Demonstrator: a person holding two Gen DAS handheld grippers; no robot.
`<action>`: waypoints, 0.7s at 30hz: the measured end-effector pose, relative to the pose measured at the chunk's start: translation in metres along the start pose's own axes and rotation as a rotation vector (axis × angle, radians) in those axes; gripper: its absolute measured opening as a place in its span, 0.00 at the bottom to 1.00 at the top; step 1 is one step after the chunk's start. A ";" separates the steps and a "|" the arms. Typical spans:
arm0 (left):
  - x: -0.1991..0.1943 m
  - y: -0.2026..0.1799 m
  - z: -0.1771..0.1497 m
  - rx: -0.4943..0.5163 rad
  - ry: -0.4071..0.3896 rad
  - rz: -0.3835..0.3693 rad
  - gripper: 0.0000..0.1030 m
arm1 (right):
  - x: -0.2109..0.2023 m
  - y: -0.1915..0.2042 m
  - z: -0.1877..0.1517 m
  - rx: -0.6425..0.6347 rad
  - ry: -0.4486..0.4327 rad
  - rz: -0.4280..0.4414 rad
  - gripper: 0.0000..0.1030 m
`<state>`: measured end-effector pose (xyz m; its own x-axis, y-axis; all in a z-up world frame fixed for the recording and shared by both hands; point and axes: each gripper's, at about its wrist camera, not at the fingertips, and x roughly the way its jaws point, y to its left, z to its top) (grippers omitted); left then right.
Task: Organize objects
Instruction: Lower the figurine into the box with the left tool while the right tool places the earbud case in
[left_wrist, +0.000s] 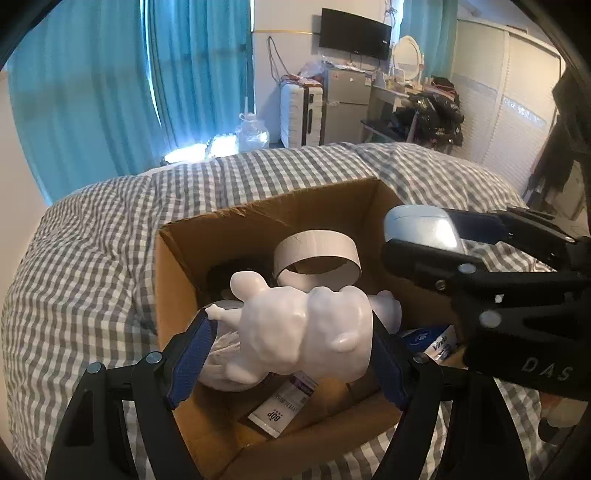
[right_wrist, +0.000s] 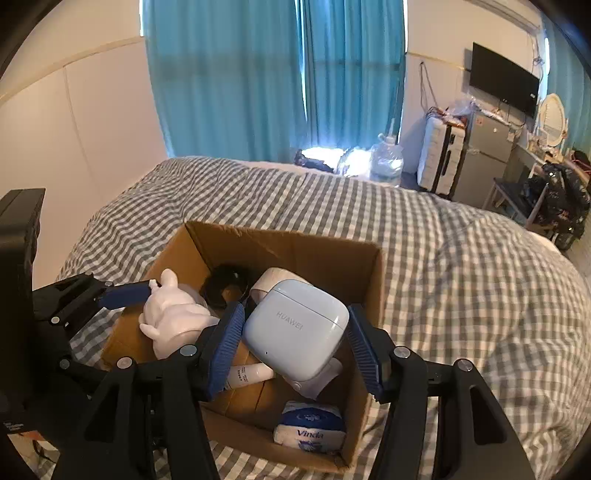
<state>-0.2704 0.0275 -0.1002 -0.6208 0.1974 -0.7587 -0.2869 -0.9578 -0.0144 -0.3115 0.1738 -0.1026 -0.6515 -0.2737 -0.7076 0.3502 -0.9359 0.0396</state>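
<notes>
Here, the left gripper (left_wrist: 295, 347) is clamping a white figurine (left_wrist: 303, 328) between its blue pads, holding it tilted over the open cardboard box (left_wrist: 221, 229). Alongside it, the right gripper (right_wrist: 295, 343) is pinching a pale blue earbud case (right_wrist: 295, 328) marked HUAWEI, hanging over the box's right half. Inside the box, a Vinda tissue pack (right_wrist: 310, 428) is lying in the near right corner, a white tube (right_wrist: 249, 373) is resting near the middle, and a flat white sachet (left_wrist: 277, 410) is sitting against the near wall. Farther in, a cardboard tape core (left_wrist: 317, 254) is standing by a dark round item that is too shadowed to identify. The box is sitting on the checked bedspread (right_wrist: 461, 295), whose far edge is facing teal curtains (right_wrist: 240, 74).
</notes>
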 end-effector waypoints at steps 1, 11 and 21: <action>0.001 -0.001 0.000 -0.001 0.000 -0.002 0.78 | 0.000 0.001 -0.003 0.000 0.003 0.000 0.55; 0.014 -0.002 0.003 0.009 -0.006 0.004 0.78 | 0.011 -0.002 -0.008 0.000 0.027 -0.012 0.56; 0.017 -0.007 -0.002 0.033 0.010 -0.021 0.90 | 0.002 -0.003 -0.005 0.005 -0.004 -0.011 0.72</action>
<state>-0.2774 0.0376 -0.1149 -0.6069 0.2154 -0.7650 -0.3243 -0.9459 -0.0091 -0.3106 0.1772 -0.1078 -0.6582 -0.2639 -0.7051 0.3391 -0.9401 0.0354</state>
